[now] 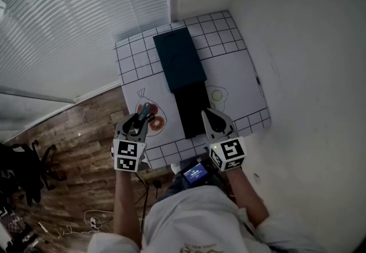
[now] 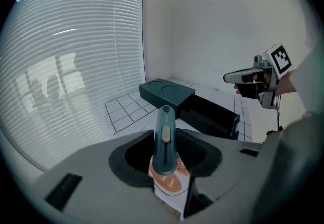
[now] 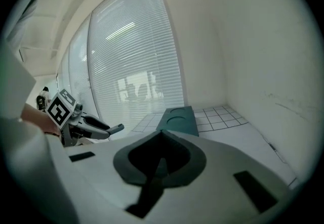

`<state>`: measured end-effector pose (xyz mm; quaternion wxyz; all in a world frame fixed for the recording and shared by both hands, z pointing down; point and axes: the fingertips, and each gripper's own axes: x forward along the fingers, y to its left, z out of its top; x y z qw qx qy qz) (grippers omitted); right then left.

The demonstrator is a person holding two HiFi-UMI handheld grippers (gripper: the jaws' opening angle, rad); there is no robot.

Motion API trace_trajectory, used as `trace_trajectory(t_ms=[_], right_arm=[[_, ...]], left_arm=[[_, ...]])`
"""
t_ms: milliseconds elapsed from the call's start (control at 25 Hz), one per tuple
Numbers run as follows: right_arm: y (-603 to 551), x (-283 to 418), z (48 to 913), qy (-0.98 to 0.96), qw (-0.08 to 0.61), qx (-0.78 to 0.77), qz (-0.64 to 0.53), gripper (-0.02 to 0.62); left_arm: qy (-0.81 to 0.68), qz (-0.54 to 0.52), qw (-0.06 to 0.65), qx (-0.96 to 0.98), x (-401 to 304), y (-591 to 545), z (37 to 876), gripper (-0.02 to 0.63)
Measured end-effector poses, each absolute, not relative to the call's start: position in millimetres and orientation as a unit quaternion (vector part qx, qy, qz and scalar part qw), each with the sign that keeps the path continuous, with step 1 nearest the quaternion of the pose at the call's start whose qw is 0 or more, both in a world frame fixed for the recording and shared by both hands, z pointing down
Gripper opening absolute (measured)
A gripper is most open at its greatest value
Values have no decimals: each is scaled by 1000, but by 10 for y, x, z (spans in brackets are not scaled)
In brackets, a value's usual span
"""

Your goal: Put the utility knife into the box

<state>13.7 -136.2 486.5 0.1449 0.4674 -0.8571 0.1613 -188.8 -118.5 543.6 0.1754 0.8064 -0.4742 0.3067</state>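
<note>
Holding the teal plastic utility knife is the left gripper, positioned left of the box's near end. The box has two parts: a dark teal rectangular lid section at the far end and an open black tray projecting toward the person. It lies on a white grid-printed mat.

Task status: the pick-up is judged complete. The knife sits in the grip and appears clear of the mat, over an orange printed picture just left of the tray. Carrying the knife across to the tray and releasing it inside remain to be done. Nothing can be seen inside the tray yet.

Left tool state: the jaws stand partly apart and clamp the knife body between them. The handle, with its pale slider button, points forward toward the box.

Right tool state: the right gripper hovers at the tray's near right corner. Its jaws are closed together with nothing between them, and it touches neither the box nor the knife.
</note>
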Motion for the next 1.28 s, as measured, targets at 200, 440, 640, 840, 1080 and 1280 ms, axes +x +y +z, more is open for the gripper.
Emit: trace_trajectory(t_ms=[200, 440, 640, 840, 1080, 1280], right_arm=[[-1337, 116, 4747, -862, 139, 464, 151, 6], [-1356, 83, 4681, -864, 131, 463, 148, 7], [-1390, 228, 4668, -857, 124, 478, 148, 6], [-1367, 432, 4637, -846, 112, 499, 151, 8], [-1286, 701, 4568, -829, 108, 527, 151, 6], [-1132, 928, 4579, -814, 106, 550, 151, 6]], left_arm=[[-483, 297, 160, 808, -1883, -1165, 5241, 143], [-484, 293, 150, 811, -1841, -1195, 5122, 143], [-459, 304, 128, 825, -1676, -1232, 5013, 143], [-440, 299, 113, 839, -1445, -1284, 4902, 143], [-399, 295, 94, 863, -1037, -1332, 4792, 143], [-366, 298, 82, 878, -770, -1273, 4803, 143]])
